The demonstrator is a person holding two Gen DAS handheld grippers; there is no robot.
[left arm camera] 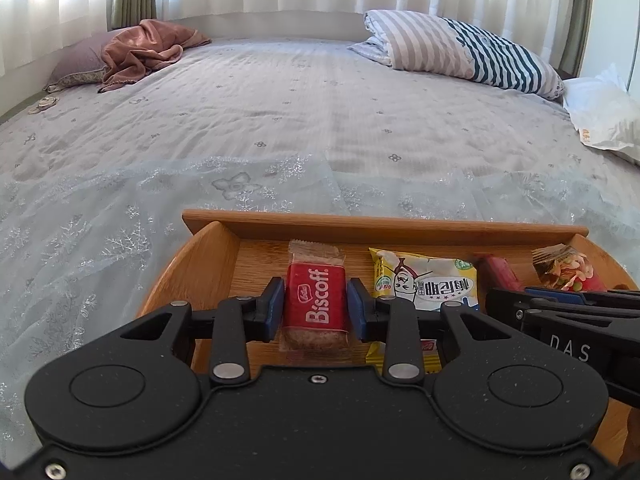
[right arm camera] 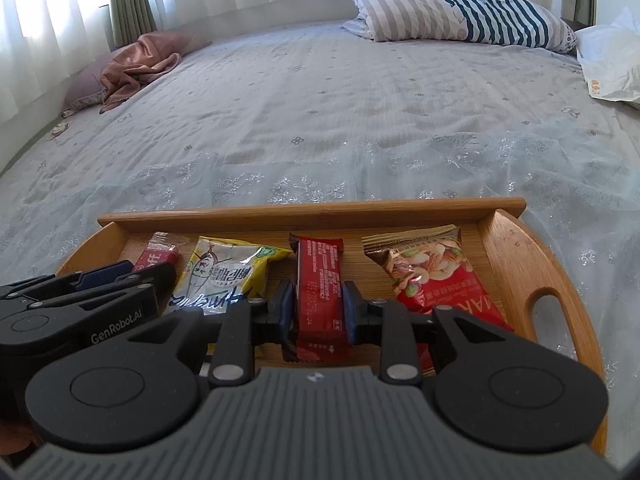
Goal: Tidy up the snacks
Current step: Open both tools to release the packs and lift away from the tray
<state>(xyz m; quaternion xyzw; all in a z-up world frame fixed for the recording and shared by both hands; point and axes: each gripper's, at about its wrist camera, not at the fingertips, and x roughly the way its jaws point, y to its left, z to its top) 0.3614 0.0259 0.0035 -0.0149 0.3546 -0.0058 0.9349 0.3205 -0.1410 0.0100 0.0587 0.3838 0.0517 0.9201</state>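
A wooden tray (left arm camera: 384, 227) (right arm camera: 516, 248) lies on the bed and holds several snacks. My left gripper (left arm camera: 316, 305) is shut on a red Biscoff biscuit pack (left arm camera: 316, 300), at the tray's left end; the pack also shows in the right wrist view (right arm camera: 157, 255). My right gripper (right arm camera: 318, 306) is shut on a dark red bar (right arm camera: 320, 280), seen in the left wrist view (left arm camera: 500, 272) too. Between them lies a yellow-and-white packet (left arm camera: 428, 280) (right arm camera: 228, 272). A red nut packet (right arm camera: 432, 276) (left arm camera: 568, 268) lies at the tray's right.
The bed (left arm camera: 280, 120) has a grey patterned cover. A striped pillow (left arm camera: 460, 48) lies at the far right, a brown cloth (left arm camera: 148, 48) at the far left, a white bag (left arm camera: 604, 116) at the right edge. Curtains hang behind.
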